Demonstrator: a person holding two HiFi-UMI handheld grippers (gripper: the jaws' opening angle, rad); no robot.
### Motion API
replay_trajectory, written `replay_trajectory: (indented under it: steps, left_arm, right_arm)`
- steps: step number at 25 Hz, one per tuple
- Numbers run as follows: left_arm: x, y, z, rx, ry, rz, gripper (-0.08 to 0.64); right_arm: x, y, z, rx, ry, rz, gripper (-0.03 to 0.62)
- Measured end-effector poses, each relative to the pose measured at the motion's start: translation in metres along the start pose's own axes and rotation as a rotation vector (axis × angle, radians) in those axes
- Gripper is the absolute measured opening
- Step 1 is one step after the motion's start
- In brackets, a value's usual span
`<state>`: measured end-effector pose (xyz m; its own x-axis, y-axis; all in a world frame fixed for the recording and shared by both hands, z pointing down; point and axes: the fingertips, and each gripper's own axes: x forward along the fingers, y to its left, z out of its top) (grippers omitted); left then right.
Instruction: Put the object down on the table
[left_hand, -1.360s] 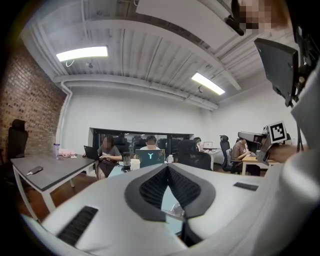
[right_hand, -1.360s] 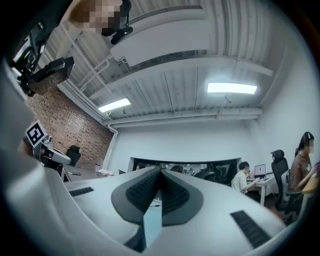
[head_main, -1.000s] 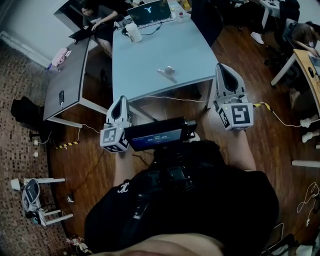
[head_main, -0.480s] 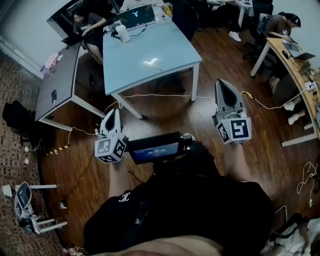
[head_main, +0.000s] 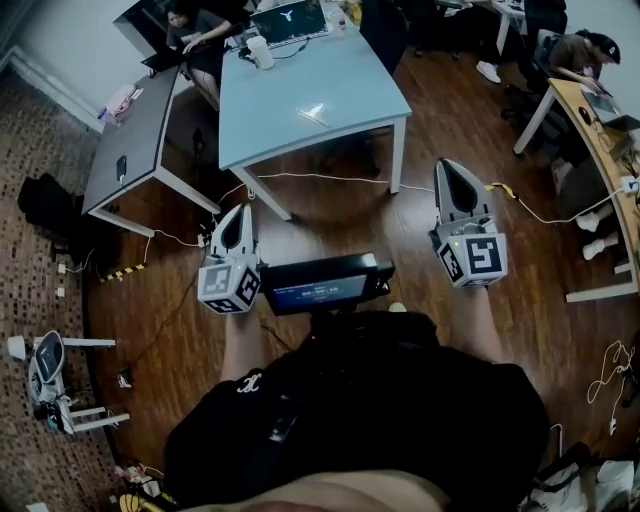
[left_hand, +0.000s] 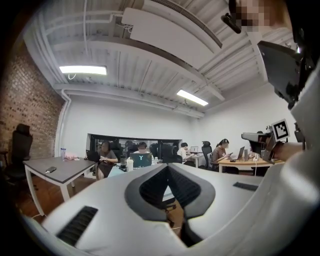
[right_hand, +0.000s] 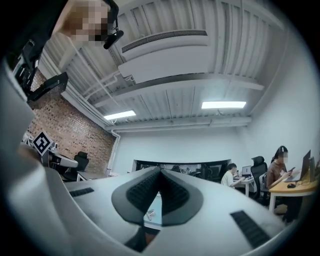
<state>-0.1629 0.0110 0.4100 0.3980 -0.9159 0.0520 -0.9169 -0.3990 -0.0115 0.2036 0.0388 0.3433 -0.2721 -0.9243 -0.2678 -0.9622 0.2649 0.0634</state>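
Observation:
A small pale object (head_main: 313, 113) lies on the light blue table (head_main: 345, 85), far ahead of both grippers. My left gripper (head_main: 238, 214) hangs over the wooden floor, short of the table's near edge, and its jaws meet at the tips with nothing between them (left_hand: 167, 167). My right gripper (head_main: 452, 170) is level with it on the right, past the table's corner leg, also shut and empty (right_hand: 160, 172). In the right gripper view the object (right_hand: 149, 214) shows small below the closed jaws.
A laptop (head_main: 290, 22) and a white cup (head_main: 262, 52) stand at the table's far end, where people sit. A grey desk (head_main: 135, 140) is at the left and a wooden desk (head_main: 600, 130) at the right. Cables (head_main: 330, 180) run across the floor under the table.
Both grippers have drawn back from the blue table's near edge, and the table now lies farther off. The small object stays on the tabletop. Both grippers stay shut.

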Motion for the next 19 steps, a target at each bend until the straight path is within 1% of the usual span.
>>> replay_trajectory:
  steps: [2, 8, 13, 19]
  left_arm:
    - [0.003, -0.013, 0.001, 0.022, 0.008, -0.01, -0.012]
    - [0.001, -0.029, 0.007, 0.03, 0.01, -0.011, -0.012]
    - [-0.003, -0.031, 0.01, 0.028, 0.0, 0.004, -0.012]
    - [-0.004, -0.031, 0.01, 0.026, 0.008, 0.008, -0.012]
  right_arm:
    - [-0.004, -0.009, -0.001, 0.004, -0.004, -0.001, -0.025]
    - [-0.009, -0.019, 0.002, 0.02, -0.015, 0.002, -0.025]
    - [-0.007, -0.017, 0.002, 0.013, -0.011, 0.024, -0.024]
    - [0.0, -0.014, 0.005, -0.002, -0.005, 0.051, -0.024]
